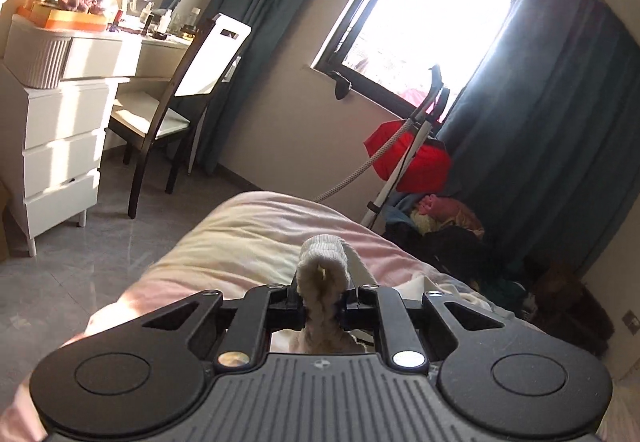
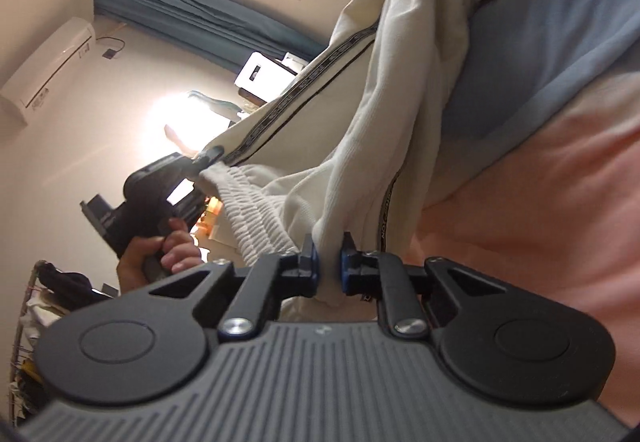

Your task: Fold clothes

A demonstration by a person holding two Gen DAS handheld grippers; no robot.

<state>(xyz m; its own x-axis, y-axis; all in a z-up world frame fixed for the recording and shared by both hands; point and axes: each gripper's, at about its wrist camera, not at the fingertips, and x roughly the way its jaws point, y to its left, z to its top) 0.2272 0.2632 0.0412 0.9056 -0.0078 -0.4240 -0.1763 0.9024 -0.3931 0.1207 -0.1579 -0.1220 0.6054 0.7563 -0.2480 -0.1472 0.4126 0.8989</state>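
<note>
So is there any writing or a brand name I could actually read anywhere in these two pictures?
Nothing can be read for certain.
Black lettered tape down the side of the white trousers: letters repeat, too blurred to read.
Air conditioner on the wall: a small label, too small to read.
Grey body behind each claw: a tiny round emblem, no words.
Bottles on the dressing table: too small to read.

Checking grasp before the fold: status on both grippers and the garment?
Left gripper shut on cream trousers' waistband. Right gripper shut on the same trousers, lifted off the pink bedding. Nothing in the way.
</note>
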